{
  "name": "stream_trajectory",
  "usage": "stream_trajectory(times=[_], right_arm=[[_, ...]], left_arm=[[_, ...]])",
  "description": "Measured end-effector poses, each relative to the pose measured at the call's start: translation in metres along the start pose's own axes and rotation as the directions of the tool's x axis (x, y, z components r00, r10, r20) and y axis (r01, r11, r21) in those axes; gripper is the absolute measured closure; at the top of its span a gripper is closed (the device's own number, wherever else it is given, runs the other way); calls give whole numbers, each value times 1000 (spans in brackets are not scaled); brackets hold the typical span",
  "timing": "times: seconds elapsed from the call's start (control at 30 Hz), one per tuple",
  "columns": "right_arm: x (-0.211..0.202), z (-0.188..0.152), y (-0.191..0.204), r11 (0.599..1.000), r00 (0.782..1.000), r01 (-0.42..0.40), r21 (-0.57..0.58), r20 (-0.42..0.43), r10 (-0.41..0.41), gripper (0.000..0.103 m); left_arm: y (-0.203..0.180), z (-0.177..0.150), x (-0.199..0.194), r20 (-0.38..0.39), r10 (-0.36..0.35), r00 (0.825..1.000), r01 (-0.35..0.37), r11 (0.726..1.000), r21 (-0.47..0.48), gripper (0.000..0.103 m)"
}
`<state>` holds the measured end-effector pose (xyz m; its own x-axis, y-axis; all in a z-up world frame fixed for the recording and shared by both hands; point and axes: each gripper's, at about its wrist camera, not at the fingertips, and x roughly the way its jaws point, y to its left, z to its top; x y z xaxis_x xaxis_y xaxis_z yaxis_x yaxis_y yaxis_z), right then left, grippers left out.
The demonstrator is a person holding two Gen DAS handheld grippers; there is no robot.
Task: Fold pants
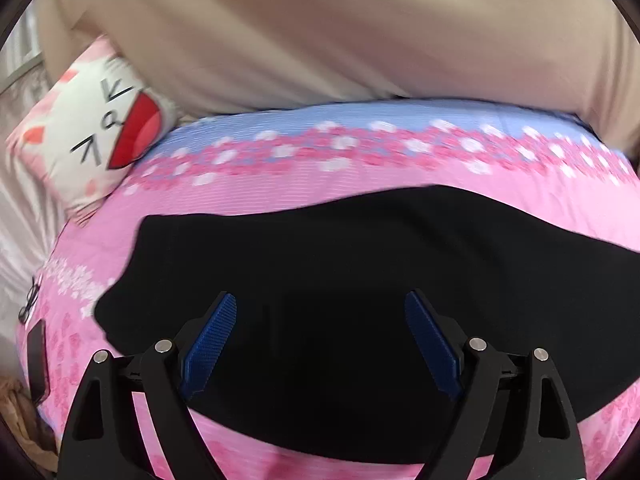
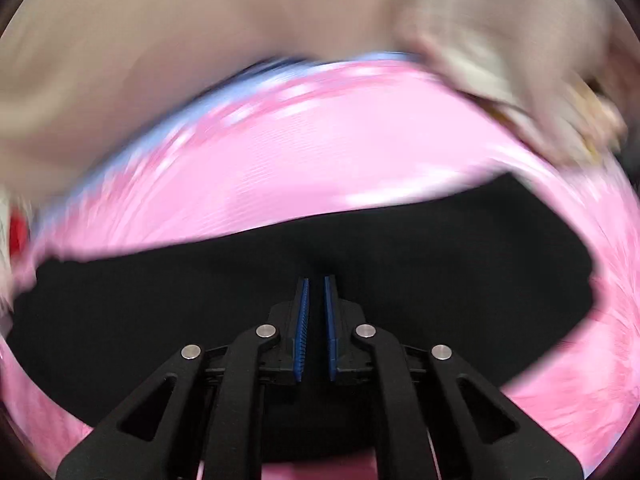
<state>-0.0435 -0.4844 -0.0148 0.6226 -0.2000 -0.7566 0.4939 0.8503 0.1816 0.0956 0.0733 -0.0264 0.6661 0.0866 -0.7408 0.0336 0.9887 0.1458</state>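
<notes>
Pink floral bedspread (image 1: 280, 196) under black pants (image 1: 320, 280) — left gripper (image 1: 320, 308) spread wide, empty; right gripper (image 2: 316, 280) nearly closed, grip unclear.

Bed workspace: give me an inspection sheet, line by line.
Surface: pink floral bedspread with a blue band along its far side.
Job's things: black pants lying flat on the bedspread, dark and featureless; fold state hard to tell.
Clutter: cartoon-face pillow at far left; a dark object at the left bed edge, unidentifiable.
Grippers: left gripper open over the pants; right gripper with fingers nearly together, a narrow gap between them, nothing visibly pinched.
Cables: nothing seen.
Surroundings: beige fabric behind the bed; right view motion-blurred.
</notes>
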Motion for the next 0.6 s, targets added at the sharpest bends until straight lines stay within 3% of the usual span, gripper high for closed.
stream_trajectory(times=[0.03, 0.1, 0.2, 0.3, 0.37, 0.43, 0.47, 0.5, 0.53, 0.6], right_arm=[[-13, 4, -20, 999, 998, 36, 11, 41, -37, 90], [-30, 10, -52, 999, 996, 13, 45, 89, -17, 89], [-24, 21, -70, 998, 996, -58, 23, 67, 56, 88], [-8, 28, -69, 996, 997, -72, -43, 21, 73, 84], [6, 29, -65, 992, 996, -93, -82, -22, 92, 54], [15, 31, -58, 984, 991, -131, -123, -38, 127, 40], [18, 32, -53, 982, 991, -132, -139, -37, 128, 41], [21, 34, -48, 978, 992, -126, -164, -40, 121, 52], [24, 36, -45, 977, 993, -112, -182, -50, 104, 84], [20, 42, -37, 967, 997, -79, -240, -24, 76, 91]], left_arm=[[-13, 0, -1, -2, -2, 1000, 2, 1000, 15, 19], [-29, 1, -3, -3, -9, 1000, 9, 999, 33, 19], [-57, 4, -2, -27, -30, 999, 31, 998, 50, 19], [-78, 6, -4, -27, -29, 999, 31, 997, 68, 19], [-94, 8, -10, -17, -30, 999, 32, 995, 95, 19], [-104, 9, -15, -4, -28, 1000, 28, 993, 114, 19], [-108, 10, -16, -1, -23, 1000, 22, 992, 122, 19], [-111, 10, -17, 0, -16, 1000, 16, 992, 128, 19], [-113, 10, -17, -3, -10, 1000, 10, 992, 128, 19], [-115, 12, -15, -12, -1, 1000, 2, 993, 122, 19]])
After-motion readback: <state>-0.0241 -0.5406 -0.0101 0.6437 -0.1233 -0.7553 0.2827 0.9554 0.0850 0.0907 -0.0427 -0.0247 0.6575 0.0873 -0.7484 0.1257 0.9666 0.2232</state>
